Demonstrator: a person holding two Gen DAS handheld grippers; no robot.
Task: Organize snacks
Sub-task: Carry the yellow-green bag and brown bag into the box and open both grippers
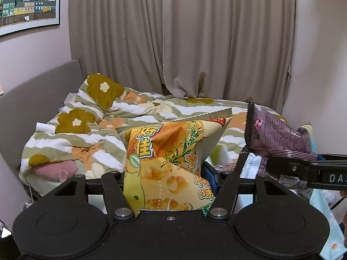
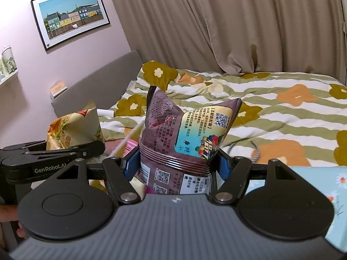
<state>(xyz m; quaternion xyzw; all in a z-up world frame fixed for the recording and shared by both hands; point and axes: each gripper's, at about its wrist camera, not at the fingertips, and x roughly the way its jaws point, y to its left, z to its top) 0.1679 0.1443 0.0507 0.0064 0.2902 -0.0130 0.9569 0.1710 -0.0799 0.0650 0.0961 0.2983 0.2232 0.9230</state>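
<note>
I am holding a yellow bag (image 1: 171,162) upright in my left gripper (image 1: 169,179), its jaws pinching the bag's lower part. My right gripper (image 2: 174,166) is clamping a purple bag (image 2: 184,134) the same way, between its blue pads (image 2: 132,162). Both bags are hanging above a flowered quilt (image 2: 271,112), side by side and apart. Beyond them a curtain (image 1: 184,39) is covering the far wall.
</note>
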